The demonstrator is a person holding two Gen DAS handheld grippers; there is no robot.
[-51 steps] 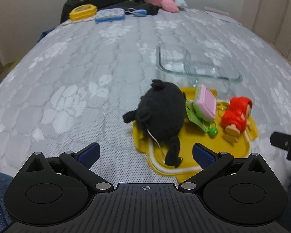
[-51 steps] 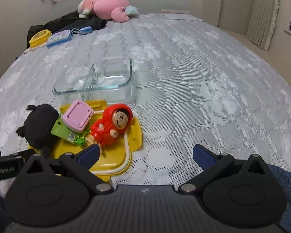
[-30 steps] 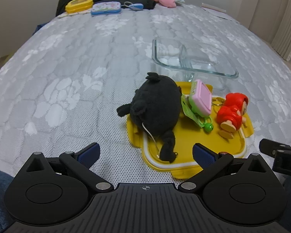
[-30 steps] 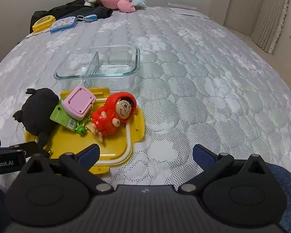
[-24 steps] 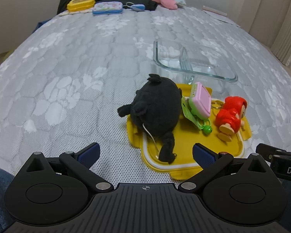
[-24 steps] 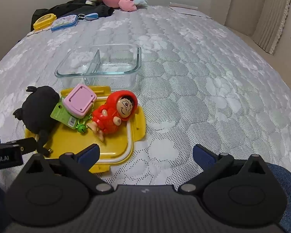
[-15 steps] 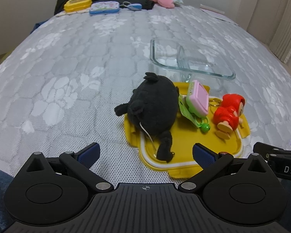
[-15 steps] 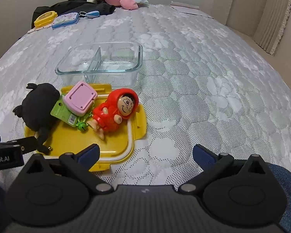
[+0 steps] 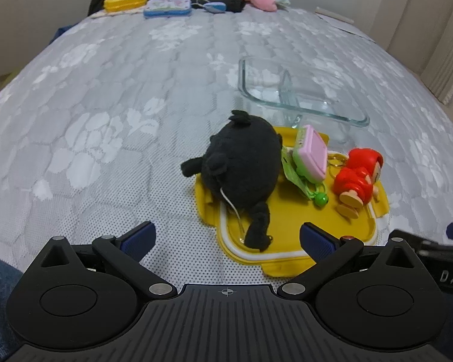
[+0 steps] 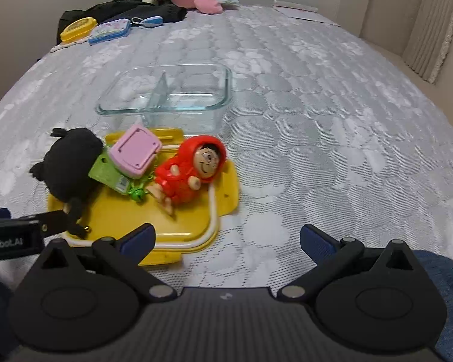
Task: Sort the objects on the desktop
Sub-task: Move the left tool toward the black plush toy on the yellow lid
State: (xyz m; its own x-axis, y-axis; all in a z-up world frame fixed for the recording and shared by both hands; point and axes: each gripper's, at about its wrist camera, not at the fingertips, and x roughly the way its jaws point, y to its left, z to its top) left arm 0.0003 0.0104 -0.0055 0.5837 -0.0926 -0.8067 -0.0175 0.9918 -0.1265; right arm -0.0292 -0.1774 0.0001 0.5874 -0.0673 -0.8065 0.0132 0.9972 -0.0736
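On yellow plastic lid [image 10: 178,211], beside divided clear glass container [image 10: 172,96]: black plush [image 9: 241,163], pink case [image 10: 134,150], red-hooded figurine [image 10: 190,172] lying; both claws [image 9: 226,238] [image 10: 226,238] wide, holding nothing; best gripped singly, mid-body.

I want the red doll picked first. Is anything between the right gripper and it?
Nothing visible. The right gripper is open, and only bare yellow lid lies between it and the red doll.

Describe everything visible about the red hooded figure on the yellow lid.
The red hooded figure is a glossy, plastic-looking toy: red hood and suit, tan smiling face, tan hands and feet. It lies on its back on the yellow lid, head toward the glass container, feet toward the camera. A metal keyring shows beside it. Neither gripper touches it.
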